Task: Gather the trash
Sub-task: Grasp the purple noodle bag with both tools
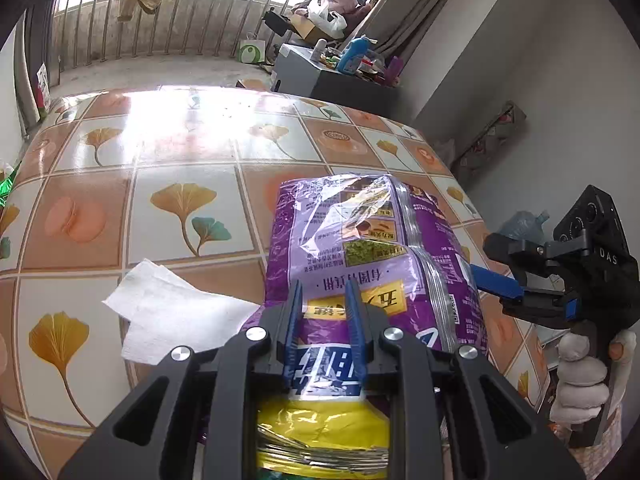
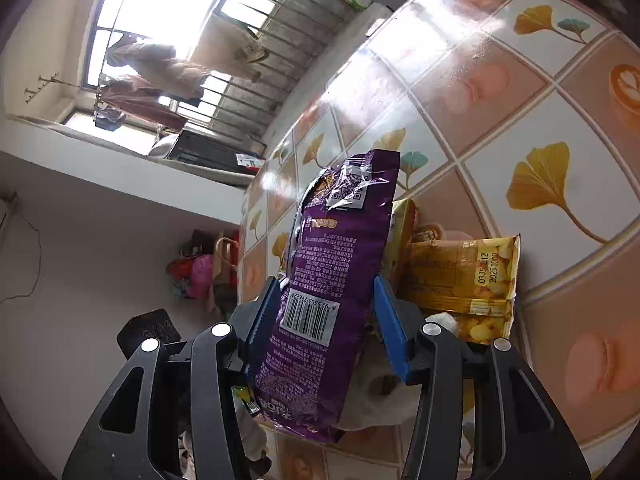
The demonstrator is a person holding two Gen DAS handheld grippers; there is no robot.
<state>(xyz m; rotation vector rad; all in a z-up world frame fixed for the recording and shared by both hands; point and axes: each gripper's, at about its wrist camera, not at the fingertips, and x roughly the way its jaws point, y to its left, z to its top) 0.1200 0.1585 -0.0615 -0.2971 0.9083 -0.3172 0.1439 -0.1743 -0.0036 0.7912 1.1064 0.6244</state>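
Observation:
A large purple snack bag [image 1: 360,248] lies over the near edge of the tiled table [image 1: 160,152]. My left gripper [image 1: 325,292] sits over its near end, fingers a narrow gap apart with the bag's film between them; whether they pinch it is unclear. A yellow wrapper [image 1: 320,436] lies under that gripper. A white tissue [image 1: 168,316] lies to the left. My right gripper [image 2: 326,300] has the purple bag [image 2: 324,280] between its blue fingers, which stand apart. It also shows in the left wrist view [image 1: 504,288]. A yellow snack packet [image 2: 460,276] lies beside the bag.
A grey cabinet [image 1: 320,76] with bottles stands beyond the table's far edge. A wall [image 1: 540,60] is on the right. White crumpled material [image 2: 376,392] lies under the right gripper. A railing [image 1: 160,20] and hanging clothes are at the back.

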